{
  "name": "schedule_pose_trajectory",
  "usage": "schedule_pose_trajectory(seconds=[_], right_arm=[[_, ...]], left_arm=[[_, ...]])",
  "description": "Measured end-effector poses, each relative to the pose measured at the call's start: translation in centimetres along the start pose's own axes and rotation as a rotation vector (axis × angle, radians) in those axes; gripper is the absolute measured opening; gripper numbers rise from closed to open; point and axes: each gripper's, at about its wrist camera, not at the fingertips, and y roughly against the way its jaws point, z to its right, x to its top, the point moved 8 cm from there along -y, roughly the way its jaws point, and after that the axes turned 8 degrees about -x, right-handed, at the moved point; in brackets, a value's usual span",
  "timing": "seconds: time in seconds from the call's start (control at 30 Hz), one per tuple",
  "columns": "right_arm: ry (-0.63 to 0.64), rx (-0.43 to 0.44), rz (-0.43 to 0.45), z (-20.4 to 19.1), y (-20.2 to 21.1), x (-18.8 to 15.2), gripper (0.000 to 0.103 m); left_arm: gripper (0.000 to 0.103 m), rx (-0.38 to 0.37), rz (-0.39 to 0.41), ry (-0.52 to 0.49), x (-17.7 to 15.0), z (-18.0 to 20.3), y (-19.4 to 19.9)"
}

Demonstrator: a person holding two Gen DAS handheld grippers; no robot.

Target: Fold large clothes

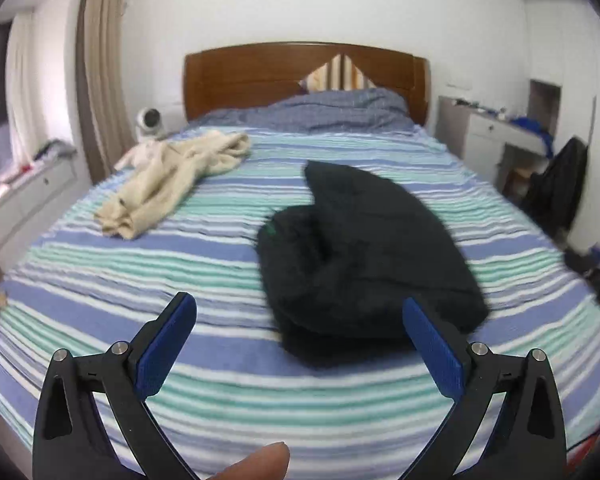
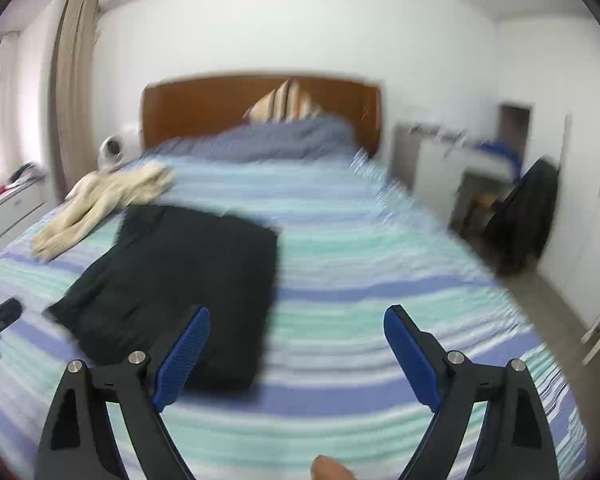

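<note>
Both the left tongs [image 1: 299, 304] and the right tongs [image 2: 296, 316] hover spread wide over the striped bed [image 1: 120, 276], with nothing between their blue pads. The dark garment [image 1: 364, 256] lies folded near the bed's middle (its edges blurred), while 1 cream garment [image 1: 172, 180] sits crumpled toward the headboard [image 1: 260, 76].

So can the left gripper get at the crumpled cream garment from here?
Probably yes. The left gripper is open and empty, with bare striped bedsheet between it and the crumpled cream garment; the black folded garment lies off to the right.
</note>
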Motion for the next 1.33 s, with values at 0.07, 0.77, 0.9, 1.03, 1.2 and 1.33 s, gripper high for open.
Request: schedule_pose_trajectory(seconds=[0.07, 0.77, 0.9, 1.03, 1.2, 1.33], right_arm=[[-0.057, 0.013, -0.024, 0.2, 1.1, -0.5, 0.090], [0.067, -0.098, -0.034, 0.7, 8.8, -4.2, 0.090], [0.072, -0.094, -0.046, 0.3, 9.0, -4.6, 0.090], [0.076, -0.090, -0.060, 0.0, 8.7, -5.1, 0.090], [0.084, -0.100, -0.059, 0.0, 8.7, -5.3, 0.090], [0.086, -0.100, -0.062, 0.0, 8.5, -5.4, 0.090]], left_arm=[[0.103, -0.003, -0.005, 0.020, 0.3, 0.7, 0.3], [0.103, 0.120, -0.053, -0.053, -0.7, 3.4, 4.7], [0.103, 0.108, -0.055, -0.056, -0.8, 3.6, 5.0], [0.103, 0.101, -0.058, -0.048, -1.2, 3.4, 4.8], [0.103, 0.078, -0.056, -0.027, -1.6, 3.2, 4.6], [0.102, 0.088, -0.034, -0.036, -1.6, 3.5, 4.9]])
